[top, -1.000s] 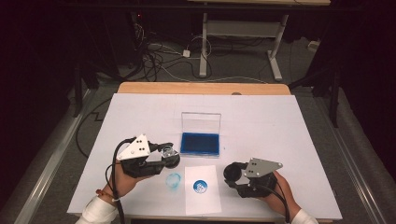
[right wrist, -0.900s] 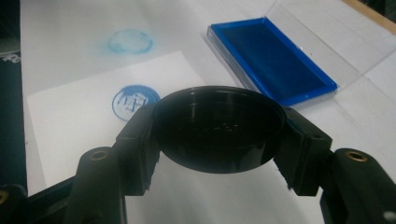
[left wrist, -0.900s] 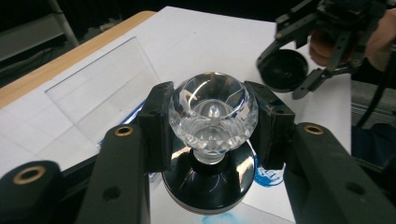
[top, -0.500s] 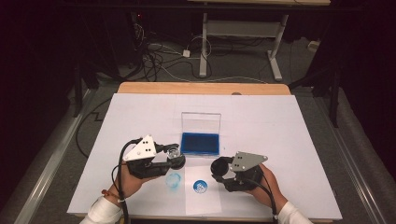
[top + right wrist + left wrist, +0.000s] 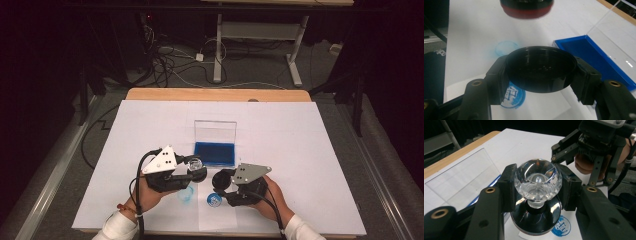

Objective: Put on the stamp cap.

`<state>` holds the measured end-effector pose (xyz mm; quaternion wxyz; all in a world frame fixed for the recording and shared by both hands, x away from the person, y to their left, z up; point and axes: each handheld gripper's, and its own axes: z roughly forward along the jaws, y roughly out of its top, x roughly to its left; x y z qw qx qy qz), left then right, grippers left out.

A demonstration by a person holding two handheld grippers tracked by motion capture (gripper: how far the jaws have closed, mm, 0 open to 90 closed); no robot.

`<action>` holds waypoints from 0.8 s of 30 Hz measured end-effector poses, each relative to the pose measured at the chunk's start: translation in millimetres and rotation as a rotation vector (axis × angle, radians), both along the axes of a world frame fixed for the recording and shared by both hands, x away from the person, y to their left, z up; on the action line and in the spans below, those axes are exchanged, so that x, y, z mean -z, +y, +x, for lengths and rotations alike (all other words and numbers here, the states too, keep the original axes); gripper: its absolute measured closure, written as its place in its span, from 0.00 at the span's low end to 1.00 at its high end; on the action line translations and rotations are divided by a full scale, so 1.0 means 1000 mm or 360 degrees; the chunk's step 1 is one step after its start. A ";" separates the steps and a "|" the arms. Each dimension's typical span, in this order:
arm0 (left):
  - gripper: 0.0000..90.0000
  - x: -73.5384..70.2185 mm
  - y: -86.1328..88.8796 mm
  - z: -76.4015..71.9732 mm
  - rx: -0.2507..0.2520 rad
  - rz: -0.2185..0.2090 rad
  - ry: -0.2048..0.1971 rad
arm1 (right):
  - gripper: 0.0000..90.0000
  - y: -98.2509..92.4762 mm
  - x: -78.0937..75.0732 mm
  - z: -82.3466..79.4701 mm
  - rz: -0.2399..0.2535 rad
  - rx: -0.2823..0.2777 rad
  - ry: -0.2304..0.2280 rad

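Left tongs (image 5: 537, 192) clamp a clear faceted crystal-knobbed stamp (image 5: 537, 181) at centre frame. Right tongs (image 5: 540, 77) grip a round black plastic cap (image 5: 541, 68), low centre, above a blue stamped print (image 5: 512, 96).

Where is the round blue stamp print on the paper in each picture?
High view: the blue stamp print lies low in the middle, between the two grippers.
Left gripper view: bottom, right of centre, partly behind the stamp's black base.
Right gripper view: lower left of centre, partly behind the black cap.
Shared landmark: the blue ink pad nearby.
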<state>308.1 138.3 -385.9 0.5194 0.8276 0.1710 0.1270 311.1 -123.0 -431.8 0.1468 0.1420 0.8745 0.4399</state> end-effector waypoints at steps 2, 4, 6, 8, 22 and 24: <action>0.60 0.000 -0.002 0.000 0.0010 -0.0015 0.0007 | 0.42 0.005 0.001 0.000 0.0012 -0.0004 0.0009; 0.60 0.000 -0.004 0.001 0.0020 -0.0052 0.0022 | 0.42 0.009 0.001 0.000 0.0027 -0.0013 0.0020; 0.60 0.001 -0.007 0.001 0.0035 -0.0060 0.0030 | 0.42 0.013 0.001 0.000 0.0039 -0.0020 0.0021; 0.60 0.003 -0.009 0.001 0.0054 -0.0103 0.0050 | 0.42 0.016 0.001 0.000 0.0063 -0.0021 0.0024; 0.60 0.006 -0.020 0.001 0.0083 -0.0154 0.0062 | 0.42 0.018 0.000 -0.002 0.0179 0.0003 0.0036; 0.60 0.006 -0.021 0.000 0.0083 -0.0171 0.0062 | 0.42 0.017 -0.001 -0.001 0.0183 0.0004 0.0036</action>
